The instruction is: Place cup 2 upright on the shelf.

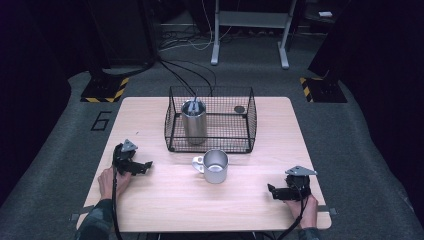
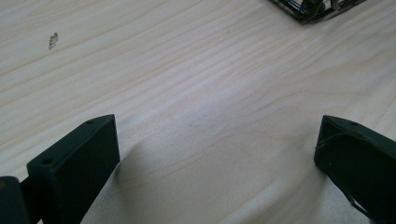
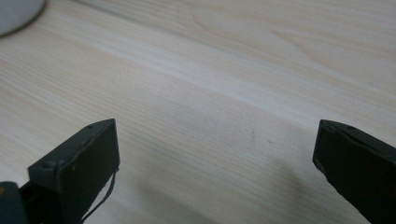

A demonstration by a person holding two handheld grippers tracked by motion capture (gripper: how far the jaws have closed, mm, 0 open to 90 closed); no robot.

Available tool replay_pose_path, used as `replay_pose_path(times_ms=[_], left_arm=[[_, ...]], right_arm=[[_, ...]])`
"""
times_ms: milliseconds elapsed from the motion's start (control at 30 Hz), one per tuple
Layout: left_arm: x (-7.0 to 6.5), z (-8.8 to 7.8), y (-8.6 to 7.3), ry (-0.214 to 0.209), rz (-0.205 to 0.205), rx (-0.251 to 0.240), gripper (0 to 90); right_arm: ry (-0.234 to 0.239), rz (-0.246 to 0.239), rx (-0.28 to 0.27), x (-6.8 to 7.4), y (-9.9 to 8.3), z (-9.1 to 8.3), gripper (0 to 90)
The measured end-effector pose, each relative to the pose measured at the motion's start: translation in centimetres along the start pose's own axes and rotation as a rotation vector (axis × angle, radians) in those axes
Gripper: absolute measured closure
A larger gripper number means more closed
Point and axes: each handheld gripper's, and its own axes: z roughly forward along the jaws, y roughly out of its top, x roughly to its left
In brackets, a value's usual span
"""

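Left claw (image 1: pixel 148 164) and right claw (image 1: pixel 270 189) both wide open, low on the table (image 1: pixel 150 210), either side of the mug (image 1: pixel 215 166).

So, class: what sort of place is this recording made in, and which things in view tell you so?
Probably a lab or studio set up for recording. A lone wooden table stands on grey carpet, hazard-striped stand bases flank it with cables trailing behind, and each hand holds a gripper, left and right.

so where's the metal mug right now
In the high view the metal mug stands upright mid-table, just in front of the wire basket, between the two grippers and touching neither.
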Motion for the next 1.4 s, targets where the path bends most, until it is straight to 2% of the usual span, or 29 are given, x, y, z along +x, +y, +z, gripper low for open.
replay_pose_path(times_ms=[67, 233, 333, 467, 500, 567, 600, 633, 733, 800, 833, 867, 900, 933, 1200, 1400], left_arm=[[0.2, 0.1, 0.0, -0.001, -0.006, -0.003, 0.1], [0.1, 0.2, 0.0, -0.001, -0.016, -0.012, 0.1], [0.1, 0.2, 0.0, -0.001, -0.017, -0.012, 0.1], [0.1, 0.2, 0.0, 0.002, -0.010, -0.012, 0.1], [0.2, 0.1, 0.0, -0.001, -0.004, 0.000, 0.1], [0.3, 0.0, 0.1, 0.000, 0.009, 0.013, 0.1], [0.3, 0.0, 0.1, 0.000, 0.009, 0.013, 0.1], [0.3, 0.1, 0.0, 0.000, -0.005, 0.000, 0.1], [0.3, 0.1, 0.0, -0.004, -0.005, 0.011, 0.1], [0.3, 0.1, 0.0, 0.001, -0.008, 0.000, 0.1], [0.3, 0.2, 0.0, 0.013, -0.022, -0.009, 0.1], [0.4, 0.2, 0.0, 0.012, -0.011, -0.003, 0.1], [0.4, 0.2, 0.0, 0.013, -0.022, -0.012, 0.1], [0.5, 0.1, 0.1, 0.011, -0.015, 0.003, 0.1], [0.5, 0.1, 0.1, 0.013, -0.019, 0.005, 0.1], [0.4, 0.3, 0.0, 0.015, -0.032, -0.012, 0.1]], right_arm=[[0.043, -0.009, -0.015, 0.5, 0.4, -0.5, 0.7], [0.070, -0.044, -0.033, 1.6, 1.0, -1.2, 0.8], [0.120, -0.059, -0.055, 2.8, 1.8, -1.5, 1.1], [0.154, -0.081, -0.054, 3.8, 2.5, -1.2, 1.2], [0.180, -0.108, -0.055, 4.3, 3.1, -0.9, 1.2], [0.204, -0.125, -0.058, 4.8, 3.6, -0.6, 1.2], [0.204, -0.125, -0.058, 4.8, 3.6, -0.6, 1.2], [0.218, -0.138, -0.057, 5.5, 4.1, -0.3, 1.3], [0.241, -0.162, -0.060, 6.4, 4.7, 0.2, 1.3], [0.251, -0.166, -0.054, 6.6, 4.9, 0.4, 1.2], [0.269, -0.162, -0.057, 7.1, 5.2, 0.8, 0.8], [0.279, -0.163, -0.048, 7.3, 5.4, 1.0, 0.8], [0.282, -0.172, -0.054, 7.5, 5.6, 1.3, 0.8], [0.286, -0.173, -0.044, 7.7, 5.8, 1.4, 0.8], [0.323, -0.208, -0.048, 9.4, 7.3, 2.3, 0.8], [0.340, -0.225, -0.060, 10.5, 8.5, 3.0, 1.0]])
